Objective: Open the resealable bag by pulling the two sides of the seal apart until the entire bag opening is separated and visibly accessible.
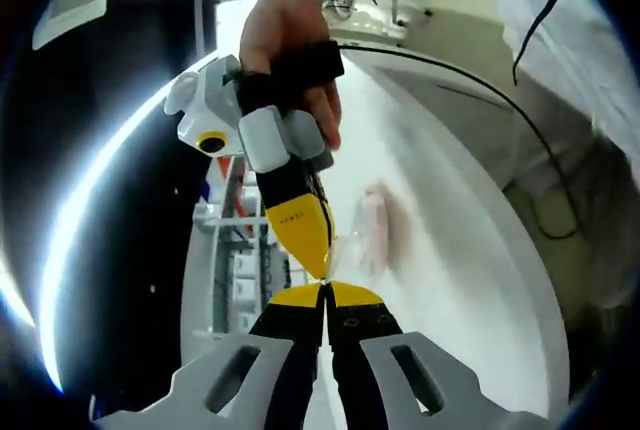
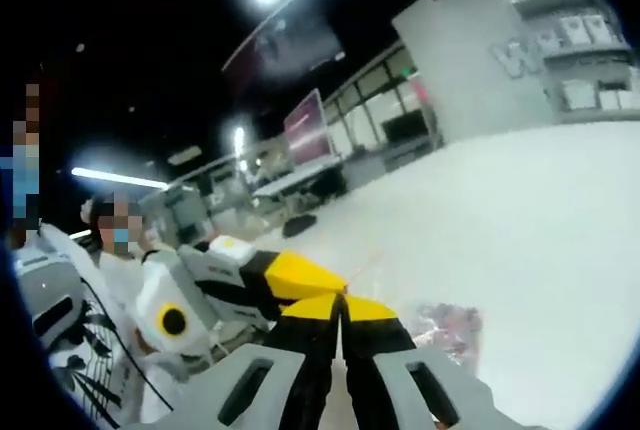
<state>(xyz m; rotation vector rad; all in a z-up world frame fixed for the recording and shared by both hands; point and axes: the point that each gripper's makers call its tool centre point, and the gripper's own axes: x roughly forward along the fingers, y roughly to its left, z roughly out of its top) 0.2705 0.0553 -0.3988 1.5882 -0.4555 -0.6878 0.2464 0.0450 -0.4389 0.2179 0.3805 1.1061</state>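
White tabletop (image 1: pixel 470 280) under hanging clear bag (image 1: pixel 372 232), long axis vertical, seal pinched between both closed tongs, left (image 1: pixel 327 295), right (image 1: pixel 322 268).

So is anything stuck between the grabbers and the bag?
Nothing visible. Both the left gripper and the right gripper look pinched shut on the clear resealable bag, tips meeting at its top edge above the white table.

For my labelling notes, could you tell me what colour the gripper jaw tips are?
Yellow, over black bodies. It shows best in the left gripper view, on the left gripper and right gripper.
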